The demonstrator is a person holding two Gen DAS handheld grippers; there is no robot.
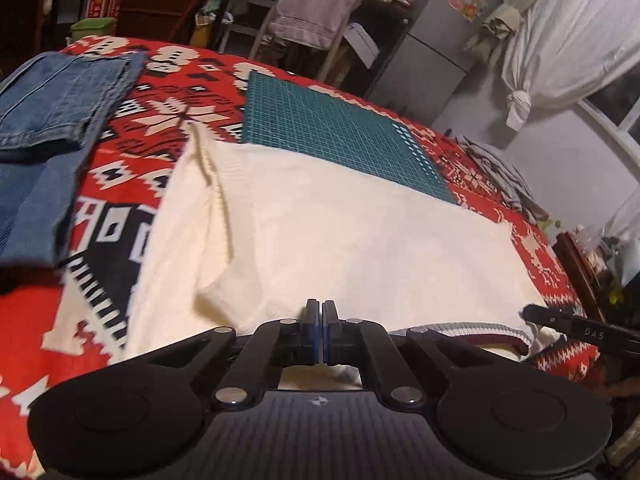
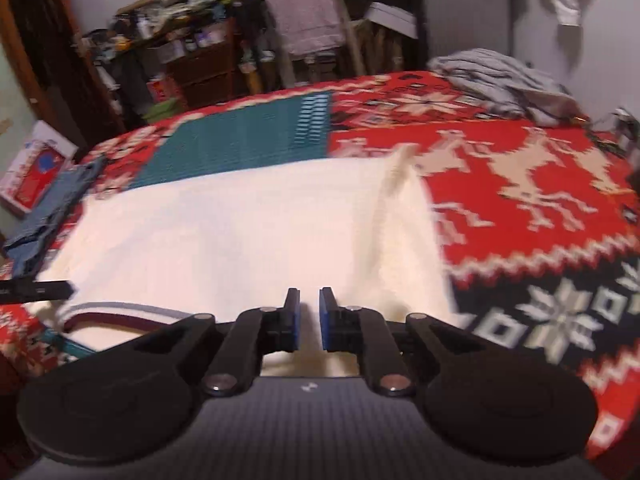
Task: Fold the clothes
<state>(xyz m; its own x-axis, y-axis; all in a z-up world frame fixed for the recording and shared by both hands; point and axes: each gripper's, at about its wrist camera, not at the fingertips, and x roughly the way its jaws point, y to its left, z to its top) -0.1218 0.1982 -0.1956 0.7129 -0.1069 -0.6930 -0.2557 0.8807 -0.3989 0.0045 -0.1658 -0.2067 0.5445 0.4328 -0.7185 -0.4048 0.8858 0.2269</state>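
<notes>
Left wrist view: the left gripper [image 1: 322,312] is held low over the near edge of a cream sweater [image 1: 328,232], its blue-padded fingers [image 1: 314,328] pressed together with only a thin seam between them. Whether any cloth is caught in that seam cannot be told. The sweater spreads flat ahead of the fingers, with one sleeve [image 1: 212,184] folded in, ahead and to the left. Its striped collar [image 1: 480,330], grey and maroon, lies just to the right of the fingers, and beyond it the tip of the right gripper [image 1: 532,314] comes in from the right edge. Far left of the fingers lie folded blue jeans [image 1: 60,112]. Straight ahead, past the sweater, a green cutting mat [image 1: 332,128] lies partly under the sweater's far edge. All rest on a red patterned blanket [image 1: 132,148]. A crumpled grey garment [image 1: 496,168] lies far ahead to the right.

Right wrist view: the right gripper [image 2: 309,320] hovers at the sweater's [image 2: 240,232] near edge, its fingers [image 2: 294,320] spread slightly, with nothing between them. The collar [image 2: 120,314] sits left of the fingers and the left gripper's tip [image 2: 60,290] beyond it. The blanket [image 2: 520,208] fills the right side; the mat [image 2: 248,140] lies ahead. Cluttered shelves [image 2: 180,40] and a chair draped with a towel [image 2: 308,12] stand behind.
</notes>
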